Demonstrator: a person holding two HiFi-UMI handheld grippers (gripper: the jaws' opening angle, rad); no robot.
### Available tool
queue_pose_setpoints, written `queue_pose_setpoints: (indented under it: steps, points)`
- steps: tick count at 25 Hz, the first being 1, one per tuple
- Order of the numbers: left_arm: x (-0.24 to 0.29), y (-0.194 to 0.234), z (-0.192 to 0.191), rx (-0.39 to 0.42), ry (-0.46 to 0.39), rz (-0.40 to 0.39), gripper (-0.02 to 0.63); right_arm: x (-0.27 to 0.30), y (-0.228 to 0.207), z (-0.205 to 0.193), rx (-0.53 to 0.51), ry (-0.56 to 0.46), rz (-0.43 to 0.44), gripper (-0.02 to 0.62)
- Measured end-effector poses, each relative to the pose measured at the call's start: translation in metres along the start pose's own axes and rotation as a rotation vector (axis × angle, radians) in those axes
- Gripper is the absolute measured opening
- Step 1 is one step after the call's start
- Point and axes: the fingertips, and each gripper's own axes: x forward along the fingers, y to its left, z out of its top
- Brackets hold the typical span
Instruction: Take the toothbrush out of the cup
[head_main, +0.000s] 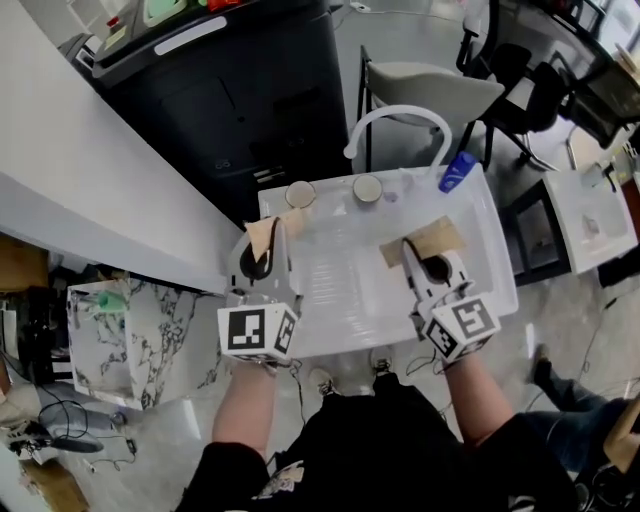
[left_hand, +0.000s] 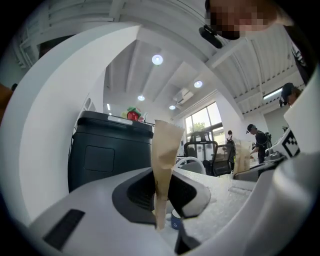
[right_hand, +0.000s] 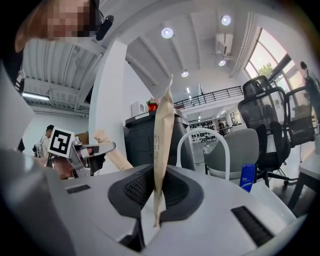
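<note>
My left gripper (head_main: 263, 258) is shut on a tan paper piece (head_main: 264, 234) over the left side of the white basin (head_main: 340, 300). In the left gripper view the tan paper piece (left_hand: 163, 160) stands upright between the pads of the left gripper (left_hand: 162, 194). Over the basin's right side, my right gripper (head_main: 413, 262) is shut on a second tan paper piece (head_main: 428, 240). That paper piece (right_hand: 161, 145) rises from the right gripper (right_hand: 157, 194) in its own view. Two round cups (head_main: 300, 194) (head_main: 367, 188) stand on the basin's far rim. I see no toothbrush.
A white arched faucet (head_main: 400, 118) rises behind the basin, with a blue bottle (head_main: 457, 171) at the far right corner. A black cabinet (head_main: 230, 80) stands behind on the left, a grey chair (head_main: 430, 85) behind on the right. A white counter (head_main: 80, 190) runs along the left.
</note>
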Motion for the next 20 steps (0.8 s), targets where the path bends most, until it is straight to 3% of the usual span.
queue_pose_setpoints:
  steps: [12,20]
  points:
    - [-0.093,-0.009,0.013,-0.032,0.045,0.003,0.044,-0.01,0.059,0.02,-0.006,-0.056,0.04,0.026]
    - [-0.134,-0.011,-0.002,-0.081,0.091,-0.011,0.044,-0.022,0.085,0.012,-0.005,-0.041,0.038,0.026]
